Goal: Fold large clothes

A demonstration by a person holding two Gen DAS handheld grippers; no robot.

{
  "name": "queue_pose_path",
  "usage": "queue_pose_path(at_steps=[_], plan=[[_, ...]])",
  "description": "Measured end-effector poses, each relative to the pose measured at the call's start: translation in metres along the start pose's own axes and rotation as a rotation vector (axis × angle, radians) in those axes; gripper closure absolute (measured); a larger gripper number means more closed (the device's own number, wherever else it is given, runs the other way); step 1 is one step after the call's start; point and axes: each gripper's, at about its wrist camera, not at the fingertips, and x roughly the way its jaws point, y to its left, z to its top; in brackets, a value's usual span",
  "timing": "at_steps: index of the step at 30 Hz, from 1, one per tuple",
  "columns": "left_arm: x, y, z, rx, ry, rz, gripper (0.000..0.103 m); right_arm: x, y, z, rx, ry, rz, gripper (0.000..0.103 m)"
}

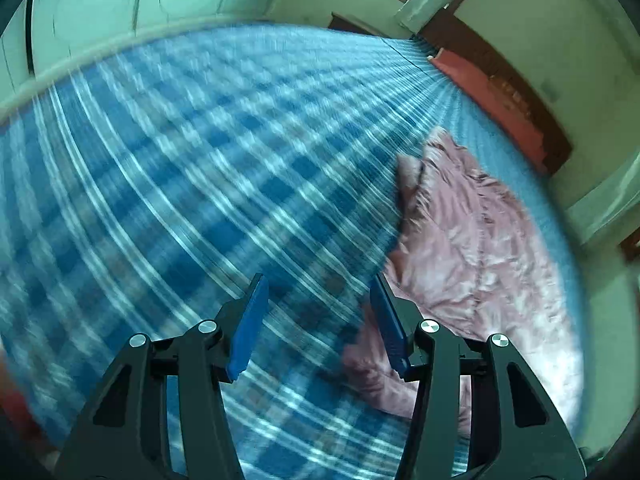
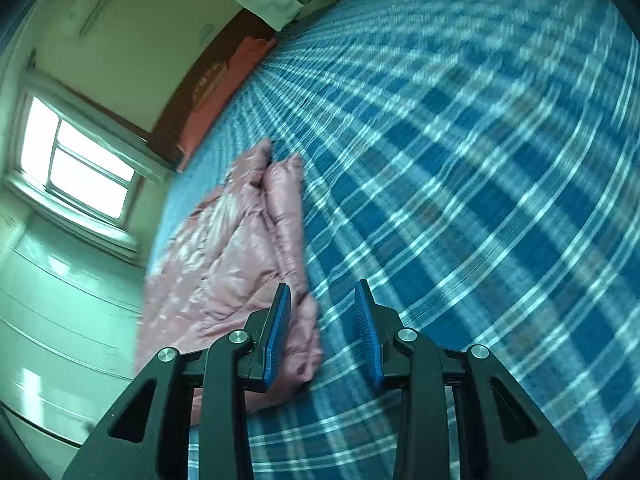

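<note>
Pink puffy jacket (image 1: 460, 240) lies bunched on the blue plaid bed (image 1: 200, 160). Left gripper (image 1: 320, 320) and right gripper (image 2: 324, 328) hover above it – jaws part open, holding nothing – probably lining up a fold.

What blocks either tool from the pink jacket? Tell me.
Nothing visible does. The pink jacket lies open on the blue checked bedcover, just beside the empty left tool and right tool. Only bare bedcover lies between them.
</note>
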Motion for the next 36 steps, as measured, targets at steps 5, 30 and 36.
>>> queue_pose_path(at_steps=[5, 30, 36], plan=[[-0.029, -0.046, 0.005, 0.240, -0.146, 0.163, 0.051, -0.005, 0.055, 0.006, -0.208, -0.041, -0.146, 0.069], [0.067, -0.245, -0.054, 0.757, -0.103, 0.262, 0.074, 0.143, 0.275, -0.055, -0.811, 0.092, -0.284, 0.069], [0.083, -0.263, -0.030, 0.733, -0.119, 0.278, 0.072, 0.184, 0.297, -0.045, -0.824, 0.081, -0.289, 0.069]])
